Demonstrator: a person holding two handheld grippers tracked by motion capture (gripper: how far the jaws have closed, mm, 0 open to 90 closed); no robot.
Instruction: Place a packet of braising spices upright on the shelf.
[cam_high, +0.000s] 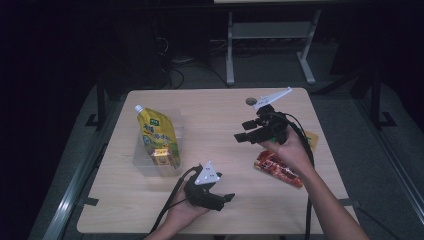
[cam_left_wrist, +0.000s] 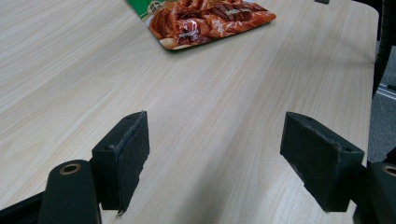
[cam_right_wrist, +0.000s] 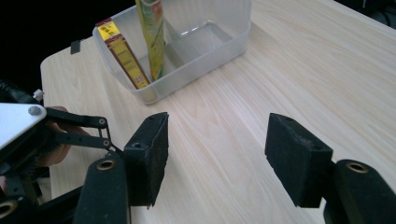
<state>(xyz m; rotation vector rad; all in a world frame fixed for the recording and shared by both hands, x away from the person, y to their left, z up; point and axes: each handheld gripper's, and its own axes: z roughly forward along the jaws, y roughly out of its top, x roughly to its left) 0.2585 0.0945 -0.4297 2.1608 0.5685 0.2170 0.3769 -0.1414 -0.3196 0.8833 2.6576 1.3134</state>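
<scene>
Dark room surrounds a pale wooden worktop (cam_high: 220, 120). At its left I see a clear plastic tub (cam_high: 176, 131) holding a yellow spouted pouch (cam_high: 154, 131) and a small yellow-and-maroon carton (cam_high: 162, 157). My left gripper (cam_high: 227, 198) rests low at the near edge, jaws wide apart and empty. My right gripper (cam_high: 239, 138) hovers right of centre, jaws also spread and empty. Just beside my right hand (cam_high: 289, 147) lies a red snack packet (cam_high: 278, 168).
</scene>
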